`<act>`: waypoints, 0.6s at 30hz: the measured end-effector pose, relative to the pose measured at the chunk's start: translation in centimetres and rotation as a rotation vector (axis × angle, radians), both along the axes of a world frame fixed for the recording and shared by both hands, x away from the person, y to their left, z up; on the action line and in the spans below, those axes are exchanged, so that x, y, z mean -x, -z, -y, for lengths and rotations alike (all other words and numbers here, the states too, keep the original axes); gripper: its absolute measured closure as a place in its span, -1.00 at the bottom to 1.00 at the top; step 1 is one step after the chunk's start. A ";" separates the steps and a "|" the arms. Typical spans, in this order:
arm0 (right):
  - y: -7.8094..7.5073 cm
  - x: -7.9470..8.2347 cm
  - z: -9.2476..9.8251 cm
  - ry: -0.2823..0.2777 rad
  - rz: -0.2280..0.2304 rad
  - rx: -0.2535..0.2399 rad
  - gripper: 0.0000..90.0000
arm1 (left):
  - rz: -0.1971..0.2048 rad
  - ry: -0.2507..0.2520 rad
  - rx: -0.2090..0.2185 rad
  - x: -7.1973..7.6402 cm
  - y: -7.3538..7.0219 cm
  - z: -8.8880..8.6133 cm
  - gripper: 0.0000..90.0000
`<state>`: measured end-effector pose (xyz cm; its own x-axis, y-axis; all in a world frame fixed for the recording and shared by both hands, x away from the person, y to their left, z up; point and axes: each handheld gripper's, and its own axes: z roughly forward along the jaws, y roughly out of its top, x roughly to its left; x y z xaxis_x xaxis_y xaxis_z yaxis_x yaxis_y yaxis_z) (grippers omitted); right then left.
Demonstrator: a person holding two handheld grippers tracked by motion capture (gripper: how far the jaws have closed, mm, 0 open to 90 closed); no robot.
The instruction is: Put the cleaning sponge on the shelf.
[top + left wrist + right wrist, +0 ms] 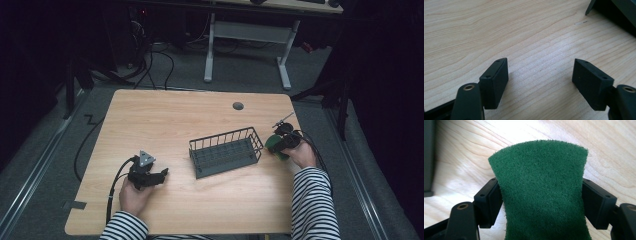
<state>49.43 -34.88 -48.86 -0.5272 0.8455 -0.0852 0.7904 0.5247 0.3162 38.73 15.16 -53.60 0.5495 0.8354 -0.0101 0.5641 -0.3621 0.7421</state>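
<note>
1. At the right edge of the surface (165,120), just beside the wire basket (226,151): right gripper (276,145) clamped on a green scouring pad (273,144), held in a hand with a striped sleeve.
2. Seen along the right gripper (541,202) itself: pad (541,192) pinched between both jaws, its sides pressed inward so it narrows at the pads and flares above them — rough green face toward the camera, pale wood grain behind.
3. At the left, near the front of the surface: left gripper (161,175) resting low in the other hand, well apart from the basket, cable trailing off the front edge.
4. Seen along the left gripper (540,75): jaws wide apart, nothing between them but bare wood (499,30); dark corner of the basket (614,12) at the upper right.
5. Near the far edge: small round grey grommet (238,106) set into the wood.
6. Beyond the surface, on the dim floor: white legs of another desk (285,65) and loose cables (160,65).
</note>
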 end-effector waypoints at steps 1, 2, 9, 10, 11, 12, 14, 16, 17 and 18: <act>-0.3 0.3 -0.1 0.007 0.008 -0.001 -0.43 | 0.000 0.000 0.000 0.0 0.0 0.0 -0.34; -0.5 0.5 -0.2 0.005 0.015 0.004 -0.42 | 0.000 0.001 0.000 0.0 0.0 0.0 -0.34; -1.7 2.8 0.3 0.037 0.060 -0.033 -0.42 | -0.001 0.001 0.001 0.0 0.0 0.0 -0.35; -1.7 2.8 0.3 0.037 0.060 -0.033 -0.42 | -0.001 0.001 0.001 0.0 0.0 0.0 -0.35; -1.8 3.5 0.7 0.054 0.066 -0.043 -0.42 | 0.000 0.002 0.002 0.0 0.0 0.0 -0.35; -1.9 3.8 0.9 0.056 0.070 -0.045 -0.42 | 0.000 0.002 0.003 0.0 0.0 0.0 -0.35; -2.3 4.5 1.2 0.069 0.092 -0.061 -0.42 | 0.000 0.002 0.003 0.0 0.0 0.0 -0.35; -2.8 5.3 1.3 0.106 0.111 -0.065 -0.42 | 0.000 0.001 0.004 0.0 0.0 0.0 -0.35; -3.0 5.7 1.3 0.120 0.124 -0.071 -0.42 | 0.000 0.002 0.003 0.0 0.0 0.0 -0.35; -3.3 6.0 1.3 0.126 0.136 -0.081 -0.42 | 0.000 0.002 0.003 0.0 0.0 0.0 -0.35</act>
